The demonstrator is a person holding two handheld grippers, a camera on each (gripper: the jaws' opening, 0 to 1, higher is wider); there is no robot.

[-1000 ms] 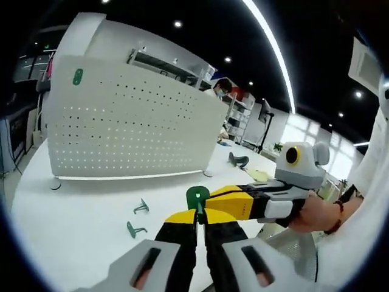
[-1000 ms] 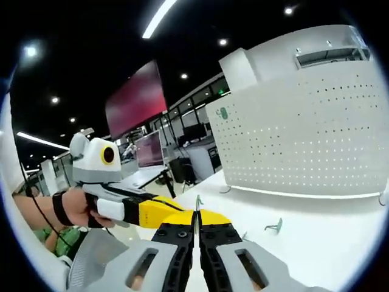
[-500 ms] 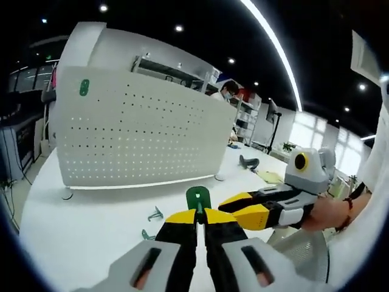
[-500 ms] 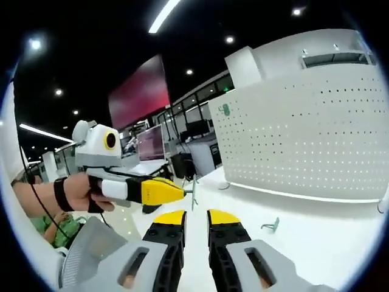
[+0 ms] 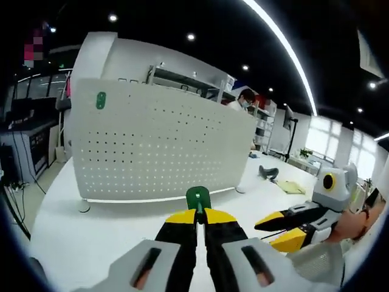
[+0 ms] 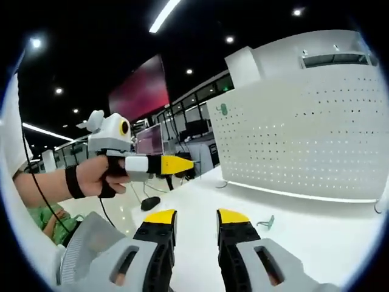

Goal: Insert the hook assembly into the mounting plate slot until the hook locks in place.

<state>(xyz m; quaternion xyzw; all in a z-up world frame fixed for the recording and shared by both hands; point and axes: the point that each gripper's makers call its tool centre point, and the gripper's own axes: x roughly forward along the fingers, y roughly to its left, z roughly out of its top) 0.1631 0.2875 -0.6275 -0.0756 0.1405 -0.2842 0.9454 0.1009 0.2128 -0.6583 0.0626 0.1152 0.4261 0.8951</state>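
My left gripper (image 5: 198,213) is shut on a green hook piece (image 5: 198,197), whose round head stands above the yellow tips. Ahead stands the white perforated mounting plate (image 5: 158,152), upright on the table, with a green hook (image 5: 101,100) fixed near its upper left corner. My right gripper (image 6: 196,218) is open with nothing between its jaws; it also enters the left gripper view low on the right (image 5: 281,230). In the right gripper view a hand holds the left gripper (image 6: 185,164) up at the left, in front of the plate (image 6: 304,146) and its fixed hook (image 6: 223,109).
A loose green hook (image 6: 265,222) lies on the white table (image 6: 194,198) near the plate's foot. A black object (image 6: 148,202) rests at the table's left. Another dark object (image 5: 267,172) and a yellow sheet (image 5: 292,187) lie far right. A person (image 5: 246,100) sits behind the plate.
My right gripper opened, released the hook piece and drew away from the left gripper. The left gripper kept the piece and now faces the plate more squarely.
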